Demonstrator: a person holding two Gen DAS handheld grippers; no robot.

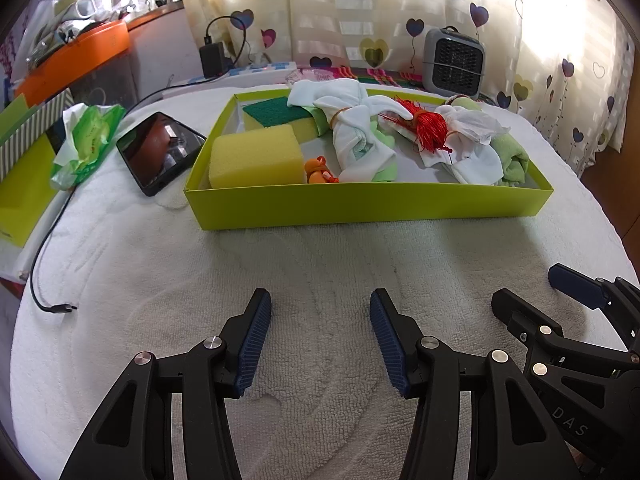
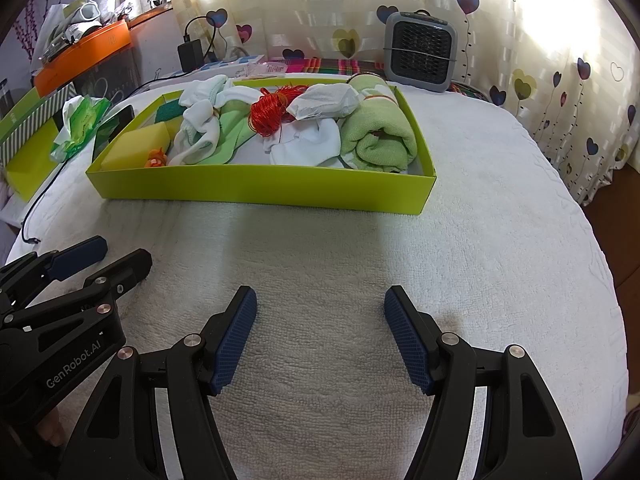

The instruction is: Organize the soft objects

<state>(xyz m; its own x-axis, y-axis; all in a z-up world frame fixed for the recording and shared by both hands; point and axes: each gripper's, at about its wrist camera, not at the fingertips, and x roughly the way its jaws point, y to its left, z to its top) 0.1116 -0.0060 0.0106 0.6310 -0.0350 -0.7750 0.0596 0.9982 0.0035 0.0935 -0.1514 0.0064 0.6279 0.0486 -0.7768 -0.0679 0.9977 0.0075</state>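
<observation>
Your left gripper (image 1: 320, 336) and right gripper (image 2: 320, 334) hover side by side with fingers apart and empty over the near towel-covered tabletop (image 1: 320, 256), while farther off the green tray (image 1: 368, 202) holds a yellow sponge (image 1: 256, 156), white cloths (image 1: 360, 128), red thread (image 1: 430, 128) and a rolled green towel (image 2: 380, 136).

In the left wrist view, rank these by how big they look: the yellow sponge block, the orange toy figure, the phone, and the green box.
Largest to smallest:
1. green box
2. phone and yellow sponge block, too alike to rank
3. orange toy figure
</observation>
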